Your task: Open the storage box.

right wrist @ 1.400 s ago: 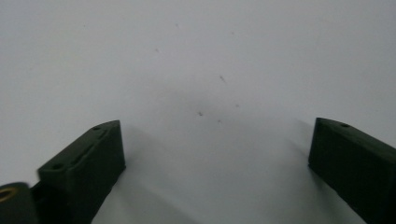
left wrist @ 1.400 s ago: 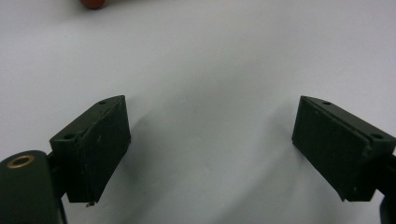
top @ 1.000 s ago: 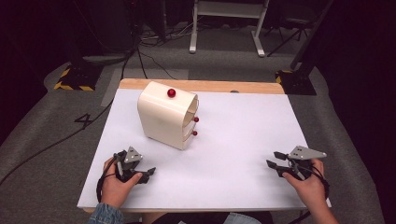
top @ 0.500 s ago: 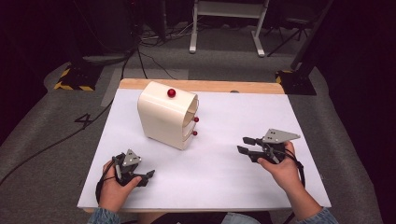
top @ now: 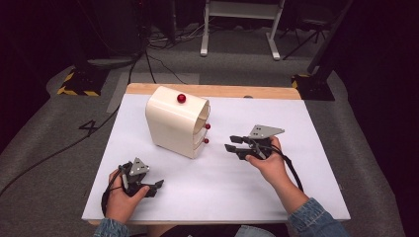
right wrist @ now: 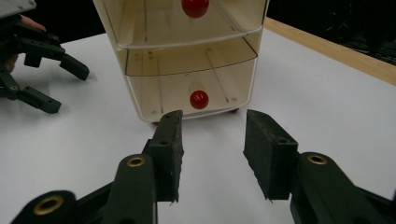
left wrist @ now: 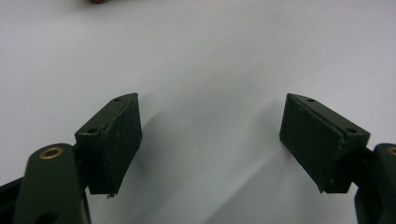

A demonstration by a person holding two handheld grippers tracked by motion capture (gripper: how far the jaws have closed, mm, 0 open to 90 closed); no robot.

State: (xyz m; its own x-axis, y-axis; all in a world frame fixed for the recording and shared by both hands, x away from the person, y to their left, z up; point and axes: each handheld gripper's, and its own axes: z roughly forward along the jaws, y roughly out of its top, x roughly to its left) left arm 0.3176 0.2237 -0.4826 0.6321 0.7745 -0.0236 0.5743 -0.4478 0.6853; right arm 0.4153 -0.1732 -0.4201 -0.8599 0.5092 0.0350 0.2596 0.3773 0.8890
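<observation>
Two grippers are in my hands over the white table [top: 306, 123]. My right gripper [top: 234, 143] hovers just in front of the small cream drawer cabinet [top: 175, 123], its jaws parted by a moderate gap with nothing between them, pointing at the drawer fronts. In the right gripper view the lower drawer [right wrist: 191, 86] sits straight ahead of the jaws, its red knob [right wrist: 199, 99] lined up with the gap but apart from the tips. The upper drawer's knob [right wrist: 195, 6] shows above it.

The cabinet stands upright toward the far left part of the table, taller than it is wide, with its rounded top up. Its drawer fronts face my right side, and the two knobs stick out toward my right gripper. A third red knob [top: 181, 98] sits on top.

My left gripper [top: 155, 186] rests low near the table's near left edge, well apart from the cabinet. Its jaws are spread wide over bare white surface, holding nothing, pointing roughly rightward.
</observation>
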